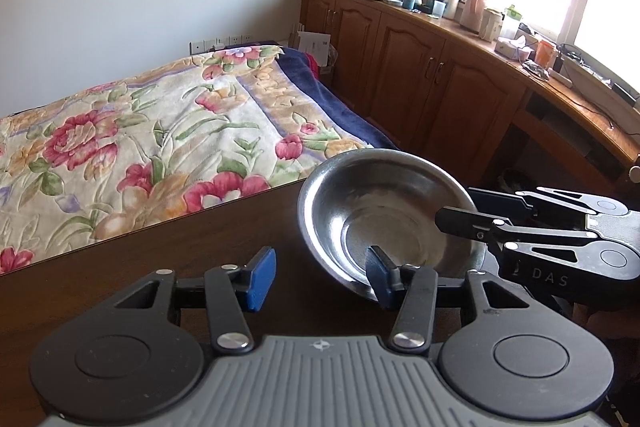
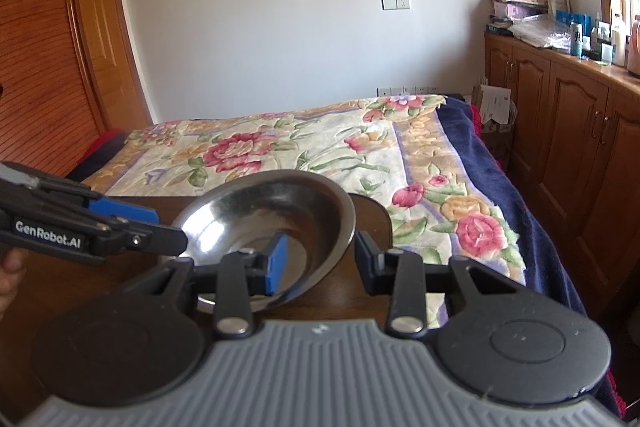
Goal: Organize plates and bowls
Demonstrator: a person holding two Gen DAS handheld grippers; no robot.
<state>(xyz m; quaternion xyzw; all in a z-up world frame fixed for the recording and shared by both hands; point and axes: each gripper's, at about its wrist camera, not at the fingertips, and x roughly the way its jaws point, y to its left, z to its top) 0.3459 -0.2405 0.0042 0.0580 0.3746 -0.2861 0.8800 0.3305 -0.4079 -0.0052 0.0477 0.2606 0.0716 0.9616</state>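
A stainless steel bowl [image 1: 384,211] [image 2: 272,219] rests near the far right corner of the dark wooden table [image 1: 160,247], looking slightly tipped. My left gripper [image 1: 320,277] is open wide, and its right fingertip [image 1: 378,275] is against the bowl's near rim. In the right wrist view the left gripper [image 2: 160,227] reaches in from the left to that rim. My right gripper [image 2: 320,261] is open and straddles the bowl's rim, its blue pad [image 2: 276,263] inside and the other finger outside. In the left wrist view the right gripper [image 1: 472,209] comes in from the right.
A bed with a floral blanket [image 1: 140,131] [image 2: 320,155] lies just beyond the table's far edge. Wooden cabinets [image 1: 420,67] with a cluttered top run along the right wall under the window. A hand [image 2: 8,271] shows at the left edge.
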